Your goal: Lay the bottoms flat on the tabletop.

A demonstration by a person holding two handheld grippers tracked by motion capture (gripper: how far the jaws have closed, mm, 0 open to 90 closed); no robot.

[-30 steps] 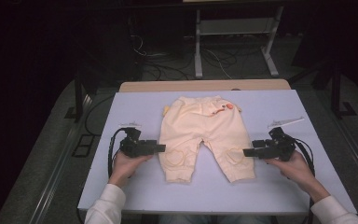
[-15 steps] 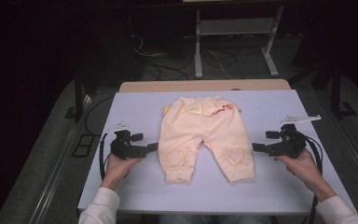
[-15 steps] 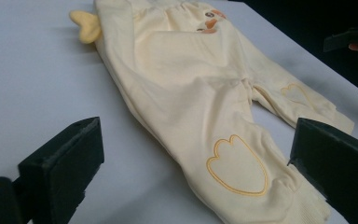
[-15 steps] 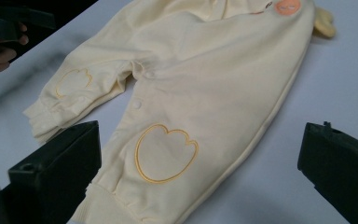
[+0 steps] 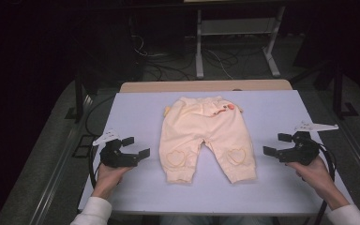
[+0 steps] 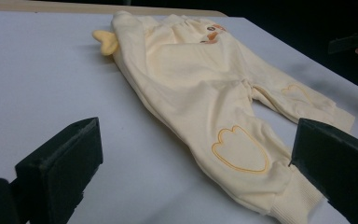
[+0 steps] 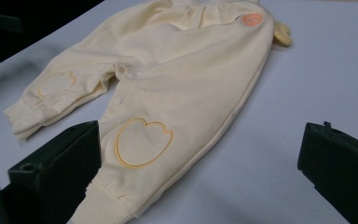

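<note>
Pale yellow baby pants [image 5: 205, 136] lie flat on the white table [image 5: 136, 112], waistband away from me, a heart outline on each knee. My left gripper [image 5: 137, 146] stands open to the left of the left leg, apart from it, with nothing in its jaws. My right gripper [image 5: 275, 143] is open to the right of the right leg, also empty. Both sets of jaws have just been opening. In the left gripper view the pants [image 6: 205, 93] lie ahead of the wide jaws of the gripper [image 6: 196, 158]. The right gripper view shows the pants [image 7: 168, 79] beyond its own gripper [image 7: 200, 158].
A wooden strip [image 5: 206, 86] runs along the table's far edge. Behind it on the dark floor stand a metal frame [image 5: 236, 42] and loose cables [image 5: 159, 65]. Bare table surface lies on both sides of the pants.
Both hands have drawn outward from the pants' legs, the left to the left and the right to the right. Both grippers' jaws stand wider than a second ago. The pants lie still.
</note>
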